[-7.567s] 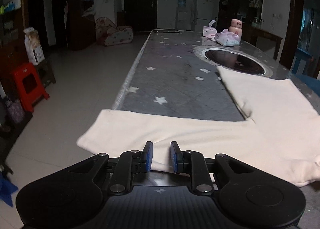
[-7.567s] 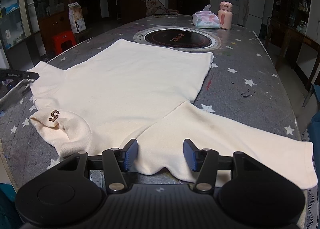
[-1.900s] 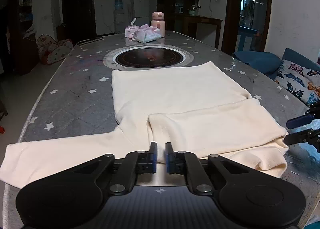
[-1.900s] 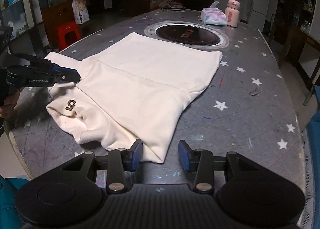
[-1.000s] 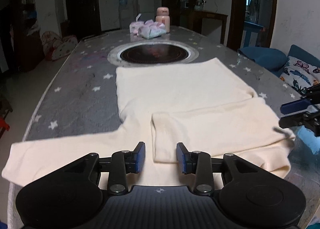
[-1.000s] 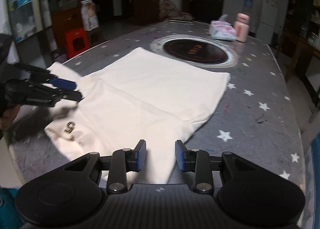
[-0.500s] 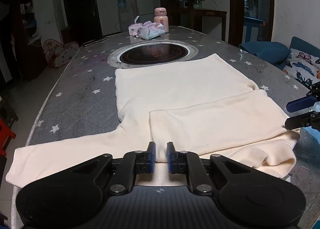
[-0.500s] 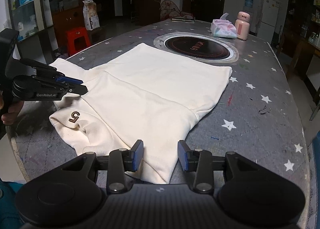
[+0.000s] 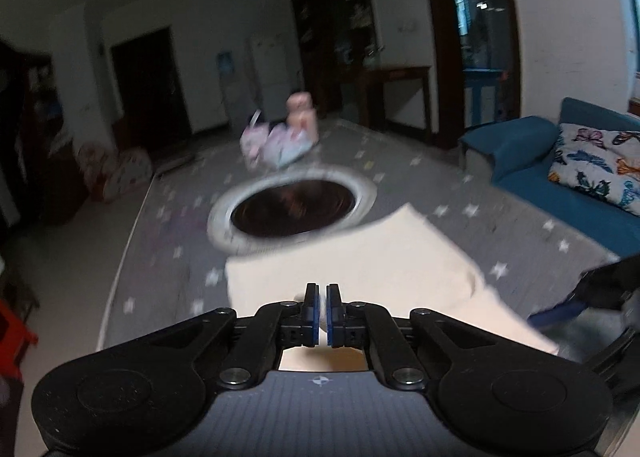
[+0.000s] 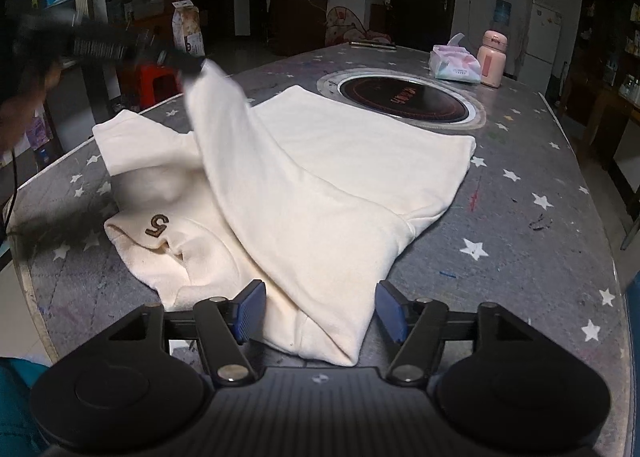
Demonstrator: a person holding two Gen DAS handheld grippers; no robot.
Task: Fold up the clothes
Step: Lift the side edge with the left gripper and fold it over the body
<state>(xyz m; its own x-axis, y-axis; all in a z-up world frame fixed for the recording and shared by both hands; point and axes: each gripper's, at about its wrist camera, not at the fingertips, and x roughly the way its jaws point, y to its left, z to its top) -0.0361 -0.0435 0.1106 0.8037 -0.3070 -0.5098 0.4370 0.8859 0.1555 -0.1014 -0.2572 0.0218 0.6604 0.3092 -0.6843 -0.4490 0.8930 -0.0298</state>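
The sweatshirt [image 10: 320, 177] is recorded as plain cream, with a dark brown "5" [image 10: 158, 226] marked at its 8 o'clock side. The tabletop [image 10: 520, 241] is noted as grey, printed with scattered white stars. A black round cooktop [image 10: 404, 100] ringed in silver is set in it at 12 o'clock. A pale pink bottle [image 10: 492, 59] is observed at 1 o'clock, beside a tissue pack [image 10: 454, 64] patterned in white and pink. Blue pads [image 10: 250, 311] on black frames are noted on the right gripper [image 10: 320, 311]. A red stool [image 10: 150, 83] is seen at 10 o'clock. In the left wrist view, a blue sofa [image 9: 560, 181] carries a white cushion [image 9: 600, 169] printed with multicoloured butterflies.
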